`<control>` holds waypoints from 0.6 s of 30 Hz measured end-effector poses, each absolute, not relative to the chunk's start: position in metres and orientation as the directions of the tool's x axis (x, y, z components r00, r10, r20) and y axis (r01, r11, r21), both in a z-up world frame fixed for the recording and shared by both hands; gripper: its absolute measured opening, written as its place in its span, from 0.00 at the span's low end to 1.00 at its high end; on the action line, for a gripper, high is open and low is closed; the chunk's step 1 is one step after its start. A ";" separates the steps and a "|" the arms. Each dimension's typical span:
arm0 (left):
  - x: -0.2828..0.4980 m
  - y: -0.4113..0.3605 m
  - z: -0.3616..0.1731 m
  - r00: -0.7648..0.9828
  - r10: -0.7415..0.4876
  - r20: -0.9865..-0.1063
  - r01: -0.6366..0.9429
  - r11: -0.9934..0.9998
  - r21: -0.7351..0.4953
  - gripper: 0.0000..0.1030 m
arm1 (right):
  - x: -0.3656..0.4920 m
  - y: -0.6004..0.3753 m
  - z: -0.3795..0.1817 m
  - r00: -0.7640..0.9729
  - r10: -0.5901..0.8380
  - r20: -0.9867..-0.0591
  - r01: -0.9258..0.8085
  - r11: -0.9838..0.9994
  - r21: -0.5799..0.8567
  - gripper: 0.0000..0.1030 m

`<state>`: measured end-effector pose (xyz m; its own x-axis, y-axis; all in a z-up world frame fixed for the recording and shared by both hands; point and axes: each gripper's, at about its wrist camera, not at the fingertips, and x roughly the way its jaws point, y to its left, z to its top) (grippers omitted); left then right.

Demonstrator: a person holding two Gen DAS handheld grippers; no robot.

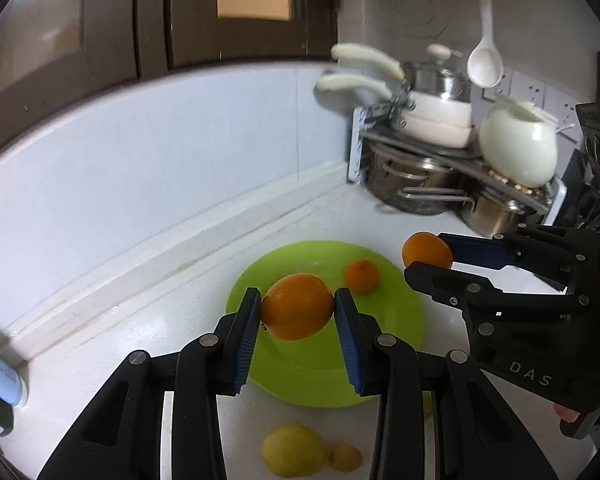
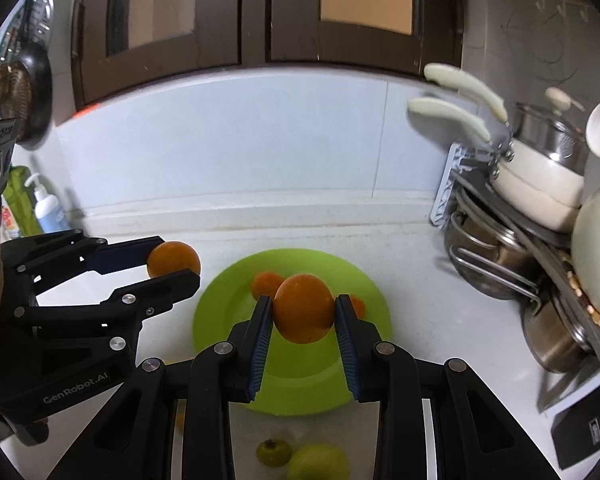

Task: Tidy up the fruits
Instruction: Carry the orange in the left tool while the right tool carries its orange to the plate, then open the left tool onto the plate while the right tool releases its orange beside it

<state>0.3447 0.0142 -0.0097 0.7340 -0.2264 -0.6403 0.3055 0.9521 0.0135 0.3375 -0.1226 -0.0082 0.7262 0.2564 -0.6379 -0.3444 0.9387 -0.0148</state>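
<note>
A lime-green plate (image 1: 388, 328) (image 2: 228, 320) lies on the white counter. My left gripper (image 1: 297, 307) is shut on an orange (image 1: 298, 306) and holds it above the plate; it shows at the left of the right wrist view (image 2: 172, 266). My right gripper (image 2: 303, 309) is shut on another orange (image 2: 304, 308) above the plate; it shows at the right of the left wrist view (image 1: 426, 254). A small orange (image 1: 361, 276) (image 2: 266, 285) lies in the plate. A second small orange fruit (image 2: 357, 305) peeks out beside my right finger.
A lemon (image 1: 292, 450) (image 2: 320, 462), a small orange fruit (image 1: 345, 458) and a small green fruit (image 2: 273, 453) lie on the counter in front of the plate. A rack with pots and pans (image 1: 432, 152) (image 2: 520, 220) stands at the back right. Bottles (image 2: 46, 208) stand at the left.
</note>
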 end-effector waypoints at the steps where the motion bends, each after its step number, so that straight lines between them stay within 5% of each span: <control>1: 0.351 0.016 -0.014 0.721 -0.225 -0.655 0.306 0.952 0.010 0.36 | 0.342 -0.121 -0.011 0.719 0.254 -0.646 -0.344 0.939 -0.014 0.32; 18: 0.404 0.006 -0.071 0.544 -0.202 -0.814 0.327 0.945 -0.016 0.36 | 0.399 -0.112 -0.071 0.537 0.229 -0.812 -0.374 0.927 0.015 0.32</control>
